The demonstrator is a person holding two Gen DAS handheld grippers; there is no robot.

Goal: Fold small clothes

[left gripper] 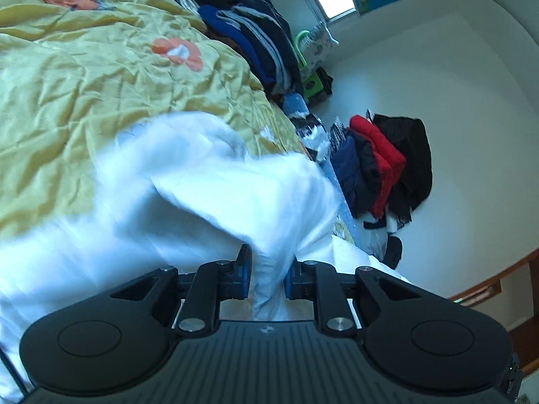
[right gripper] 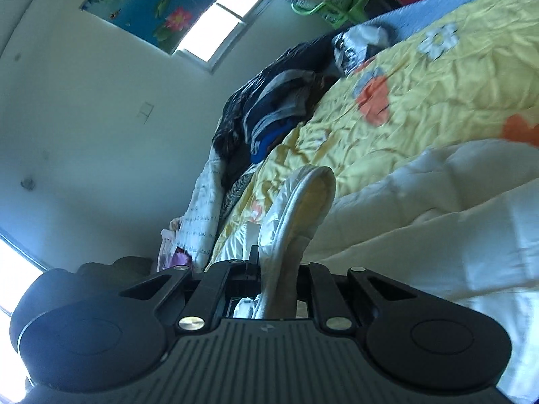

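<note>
A small white garment [left gripper: 188, 181] lies blurred over the yellow flowered quilt [left gripper: 101, 67]. A bunched fold of it runs up between the blue pads of my left gripper [left gripper: 267, 269], which is shut on the cloth. In the right wrist view the same white garment [right gripper: 421, 208] stretches off to the right, and its ribbed, hemmed edge [right gripper: 303, 202] stands up out of my right gripper [right gripper: 276, 269], shut on that edge. Both grippers hold the cloth lifted off the quilt [right gripper: 421, 94].
Folded dark and blue clothes [left gripper: 256, 40] are stacked along the quilt's far side, also seen as a dark pile [right gripper: 269, 111]. Red and black jackets [left gripper: 387, 161] lie heaped by the white wall. A green plastic chair [right gripper: 340, 6] stands below the window [right gripper: 222, 20].
</note>
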